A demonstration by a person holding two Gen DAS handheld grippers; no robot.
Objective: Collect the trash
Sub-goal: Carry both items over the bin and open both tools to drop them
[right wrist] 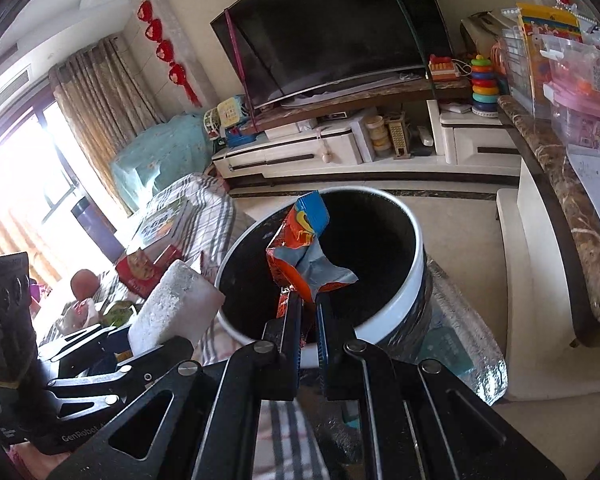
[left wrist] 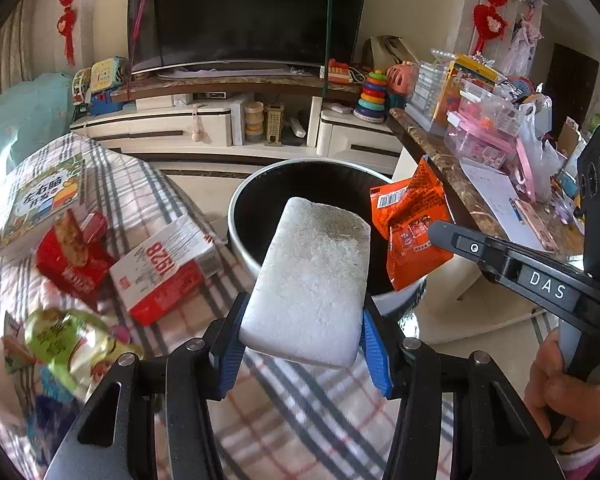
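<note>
We are clamping a white foam block (left wrist: 306, 280) across its short width in the left gripper (left wrist: 300, 332) — blue pads (left wrist: 374, 344) pressing both long edges, jaws partly spread around it. The block is hanging over the near rim of the trash bin (left wrist: 236, 216). It is looking light, stiff and crumbly, so we are judging a gentle squeeze near the middle as safest. The right gripper (right wrist: 308, 312) is pinching the bottom corner of an orange snack wrapper (right wrist: 300, 248), jaws pressed nearly together, and holding it above the bin's mouth (right wrist: 416, 256). The wrapper is looking thin, limp and slippery — an edge pinch suits it. More wrappers and a red-and-white carton (left wrist: 164, 272) are lying on the plaid cloth (left wrist: 300, 400).
</note>
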